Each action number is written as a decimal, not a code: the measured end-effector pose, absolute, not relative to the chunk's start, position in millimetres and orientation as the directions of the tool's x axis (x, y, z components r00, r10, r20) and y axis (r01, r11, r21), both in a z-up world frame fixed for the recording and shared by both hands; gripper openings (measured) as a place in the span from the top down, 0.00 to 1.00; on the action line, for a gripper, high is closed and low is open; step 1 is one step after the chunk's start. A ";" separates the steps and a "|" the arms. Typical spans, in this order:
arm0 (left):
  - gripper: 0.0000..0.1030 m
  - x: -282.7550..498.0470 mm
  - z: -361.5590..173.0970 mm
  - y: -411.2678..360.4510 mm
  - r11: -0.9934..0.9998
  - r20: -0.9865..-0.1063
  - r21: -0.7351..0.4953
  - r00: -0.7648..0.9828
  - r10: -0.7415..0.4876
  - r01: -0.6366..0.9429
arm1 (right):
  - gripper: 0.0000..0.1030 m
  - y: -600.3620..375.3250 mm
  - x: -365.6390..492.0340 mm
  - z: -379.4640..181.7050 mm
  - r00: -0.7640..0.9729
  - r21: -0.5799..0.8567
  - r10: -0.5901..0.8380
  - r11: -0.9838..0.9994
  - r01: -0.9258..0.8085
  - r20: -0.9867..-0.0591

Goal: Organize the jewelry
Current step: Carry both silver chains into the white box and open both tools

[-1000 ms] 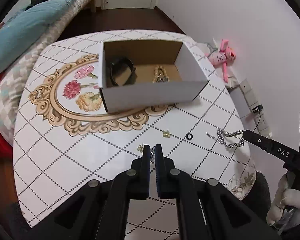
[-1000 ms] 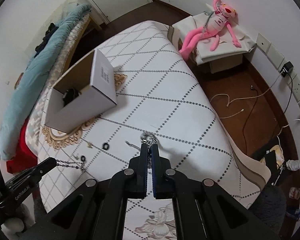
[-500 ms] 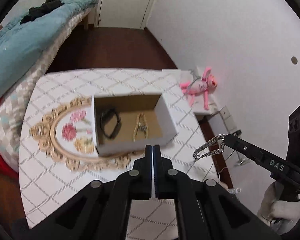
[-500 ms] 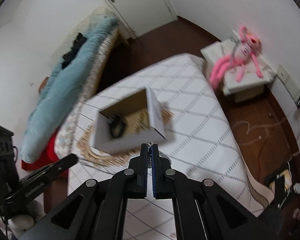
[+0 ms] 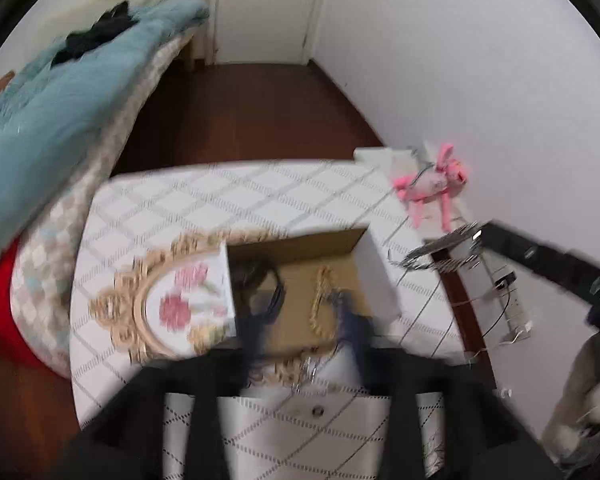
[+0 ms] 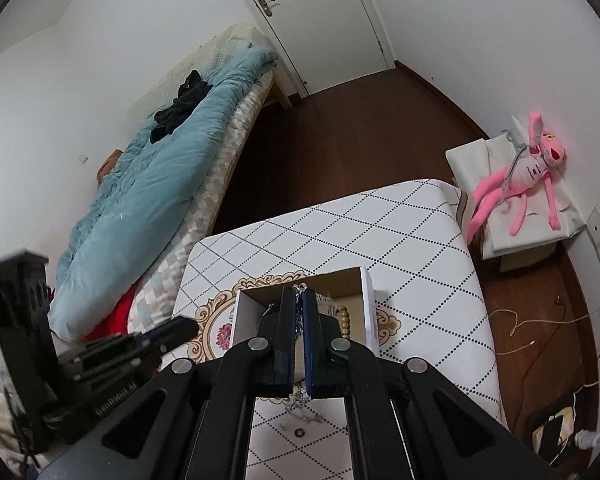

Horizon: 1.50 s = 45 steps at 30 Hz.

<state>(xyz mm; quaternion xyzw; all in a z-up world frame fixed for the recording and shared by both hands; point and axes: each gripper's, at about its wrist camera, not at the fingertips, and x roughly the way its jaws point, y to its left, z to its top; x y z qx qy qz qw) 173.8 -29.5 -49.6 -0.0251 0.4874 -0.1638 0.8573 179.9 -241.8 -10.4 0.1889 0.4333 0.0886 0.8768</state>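
Left wrist view is motion-blurred; right wrist view is sharp.

Right gripper point(image 6: 299, 300): we see its jaws nearly closed, pinching a silver chain point(image 6: 299, 314) between the pads. Links show in the slit and dangle below the fingers. In the left view the same chain point(image 5: 440, 250) hangs from the tip of that gripper point(image 5: 480, 236), just beside the right wall of the box point(image 5: 376, 276). In the right view the gripper tips sit above the box point(image 6: 366, 312) opening.

Left gripper point(image 5: 300, 320): fingers spread wide apart, smeared by blur. We cannot tell whether anything is between them. It hovers over the box's near edge. In the right view it point(image 6: 180, 326) reaches in from the left, tip near the box's left wall.

Box contents: a black band point(image 5: 266, 284) on the left and a gold bead bracelet point(image 5: 322, 300) near the middle. The beads point(image 6: 343, 320) also show in the right view.

Table point(image 6: 400, 240): white cloth with a dotted diamond grid and a gold floral oval point(image 5: 168, 300) under and left of the box. On the cloth near the right gripper's base lie a small black ring point(image 6: 299, 433) and a tangle of chain point(image 6: 300, 404).
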 end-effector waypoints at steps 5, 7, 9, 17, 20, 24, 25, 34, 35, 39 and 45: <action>0.37 148.3 -96.9 -23.2 0.948 -0.852 -0.240 0.422 -0.309 0.210 | 0.97 -252.3 157.2 -27.5 0.601 0.427 0.317 0.903 0.044 -0.734; 0.37 142.6 -121.2 -28.5 0.953 -0.876 -0.225 0.385 -0.289 0.203 | 0.97 -257.1 144.2 -35.1 0.599 0.432 0.311 0.900 0.065 -0.738; 0.37 141.7 -139.0 -35.3 0.960 -0.895 -0.198 0.363 -0.260 0.198 | 0.97 -260.9 129.9 -46.8 0.593 0.427 0.296 0.900 0.090 -0.749; 0.39 153.1 -194.7 -69.2 0.968 -0.941 -0.073 0.304 -0.147 0.241 | 0.97 -272.3 102.9 -123.9 0.500 0.400 0.251 0.891 0.215 -0.829; 0.48 150.6 -197.3 -81.5 0.959 -0.934 -0.015 0.339 -0.115 0.282 | 0.97 -277.7 100.6 -149.8 0.468 0.386 0.236 0.886 0.257 -0.852; 0.97 149.6 -193.4 -91.5 0.947 -0.931 -0.037 0.333 -0.148 0.318 | 0.97 -285.6 99.8 -169.4 0.444 0.383 0.231 0.876 0.294 -0.866; 0.97 149.6 -192.2 -90.6 0.948 -0.929 -0.060 0.330 -0.168 0.313 | 0.97 -286.1 100.4 -171.3 0.441 0.386 0.233 0.873 0.298 -0.867; 0.97 133.2 -137.4 -66.6 0.932 -0.880 -0.191 0.366 -0.302 0.309 | 0.97 -276.5 102.9 -138.5 0.483 0.432 0.280 0.870 0.238 -0.830; 0.97 131.0 -124.2 -62.8 0.925 -0.869 -0.213 0.371 -0.326 0.314 | 0.97 -275.3 103.7 -130.2 0.493 0.439 0.288 0.870 0.224 -0.821; 0.97 138.1 -75.8 -56.6 0.901 -0.819 -0.288 0.404 -0.407 0.323 | 0.97 -268.1 108.5 -83.2 0.551 0.464 0.320 0.875 0.141 -0.771; 0.97 181.8 -28.6 -50.7 0.892 -0.783 -0.294 0.449 -0.431 0.343 | 0.97 -254.2 141.6 -19.3 0.610 0.469 0.360 0.883 0.022 -0.706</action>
